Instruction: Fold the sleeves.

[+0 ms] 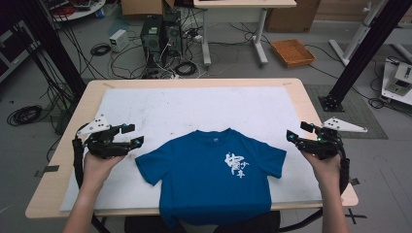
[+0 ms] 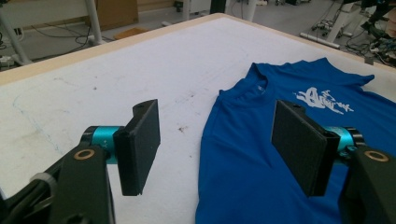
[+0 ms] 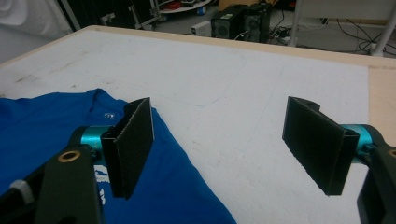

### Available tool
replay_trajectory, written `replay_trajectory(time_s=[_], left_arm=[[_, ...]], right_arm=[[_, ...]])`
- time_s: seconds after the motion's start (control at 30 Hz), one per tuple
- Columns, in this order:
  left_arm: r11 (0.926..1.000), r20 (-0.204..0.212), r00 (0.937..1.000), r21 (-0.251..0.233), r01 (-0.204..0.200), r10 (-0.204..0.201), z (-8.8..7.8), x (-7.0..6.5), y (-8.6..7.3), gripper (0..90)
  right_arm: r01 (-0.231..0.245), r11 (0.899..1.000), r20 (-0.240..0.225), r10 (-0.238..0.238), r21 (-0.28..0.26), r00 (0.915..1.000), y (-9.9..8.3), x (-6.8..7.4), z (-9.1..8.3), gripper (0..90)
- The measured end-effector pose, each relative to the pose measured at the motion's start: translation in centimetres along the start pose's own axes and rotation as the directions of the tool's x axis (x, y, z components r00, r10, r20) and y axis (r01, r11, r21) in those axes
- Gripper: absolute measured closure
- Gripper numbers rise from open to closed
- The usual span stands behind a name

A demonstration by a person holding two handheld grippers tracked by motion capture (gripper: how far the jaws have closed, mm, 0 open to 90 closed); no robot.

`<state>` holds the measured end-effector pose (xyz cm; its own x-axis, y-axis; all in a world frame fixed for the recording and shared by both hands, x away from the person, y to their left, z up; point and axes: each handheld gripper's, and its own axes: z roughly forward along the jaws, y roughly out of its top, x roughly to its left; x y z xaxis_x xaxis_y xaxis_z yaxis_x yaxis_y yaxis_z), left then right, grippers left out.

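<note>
A blue T-shirt (image 1: 214,172) with a white print lies flat on the white mat, its hem hanging over the near table edge. My left gripper (image 1: 133,136) hovers open just left of the shirt's left sleeve, with nothing between its pads. My right gripper (image 1: 290,137) hovers open just right of the right sleeve, also holding nothing. In the left gripper view the jaws of the left gripper (image 2: 215,140) stand wide over the T-shirt (image 2: 261,154) shoulder and the mat. In the right gripper view the right gripper (image 3: 219,140) frames bare mat, with the T-shirt (image 3: 51,135) at lower left.
The white mat (image 1: 194,104) covers most of the wooden table (image 1: 311,104); its far half is bare. Beyond the table, on the floor, lie computer towers (image 1: 160,31), tangled cables, an orange tray (image 1: 292,52) and black frame posts.
</note>
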<state>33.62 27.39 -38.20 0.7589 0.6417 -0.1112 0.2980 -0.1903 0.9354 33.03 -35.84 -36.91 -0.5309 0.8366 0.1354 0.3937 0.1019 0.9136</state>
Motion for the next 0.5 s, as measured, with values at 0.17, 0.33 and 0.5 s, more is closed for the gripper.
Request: replay_trajectory(time_s=[0.17, 0.33, 0.5], left_arm=[[0.9997, 0.012, 0.9999, 0.025, 0.003, -0.003, 0.0, -0.2, -0.2, 33.3], [0.9972, 0.029, 0.9993, 0.072, 0.020, -0.022, -0.5, -0.4, -1.2, 35.1], [0.9893, 0.021, 0.9976, 0.132, 0.062, -0.066, -1.0, -0.1, -3.2, 38.1]], right_arm=[[-0.006, 1.000, 0.006, 0.006, -0.005, 1.0000, 0.0, -0.1, -0.2, 24.6], [-0.010, 1.000, 0.030, 0.011, -0.023, 0.9995, 0.1, 0.0, -0.5, 24.6], [-0.005, 1.000, 0.042, 0.006, -0.027, 0.9991, 0.0, 0.0, -0.4, 24.6]])
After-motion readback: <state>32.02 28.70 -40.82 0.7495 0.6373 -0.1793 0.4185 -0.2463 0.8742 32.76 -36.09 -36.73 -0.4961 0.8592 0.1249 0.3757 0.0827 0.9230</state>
